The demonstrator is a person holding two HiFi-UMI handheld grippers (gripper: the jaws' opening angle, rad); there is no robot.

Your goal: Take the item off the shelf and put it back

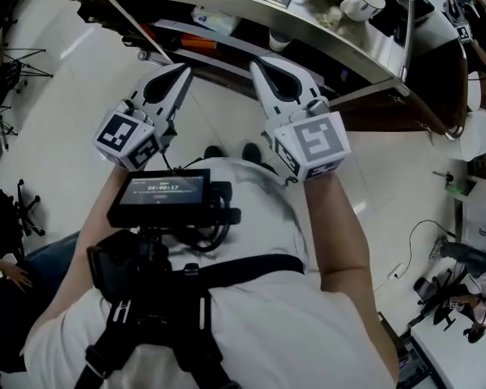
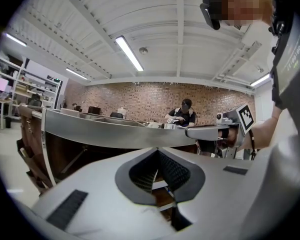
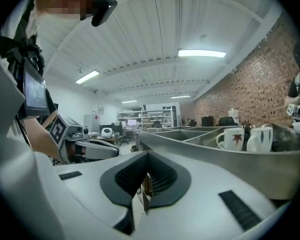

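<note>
Left gripper (image 1: 181, 71) and right gripper (image 1: 259, 63) both pressed together, nothing pinched. They're held level, side by side, just short of the metal shelf (image 1: 227, 5) at 12 o'clock. Looks like a standoff pose, fits either ahead of a pick or after the put-back. White mug (image 1: 363, 2) on top tray at 1 o'clock; which item is meant, can't tell. Pale glossy floor (image 1: 65, 96), brick wall (image 2: 140, 101), open workshop

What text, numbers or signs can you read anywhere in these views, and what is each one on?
"00:00:17", small, as best it reads, on the chest monitor.
Vertical print on the person's shirt, left gripper view: too blurred to read.
No words on the marker cubes: black-and-white square patterns only.
No words on the mugs: one shows a leaf motif.
</note>
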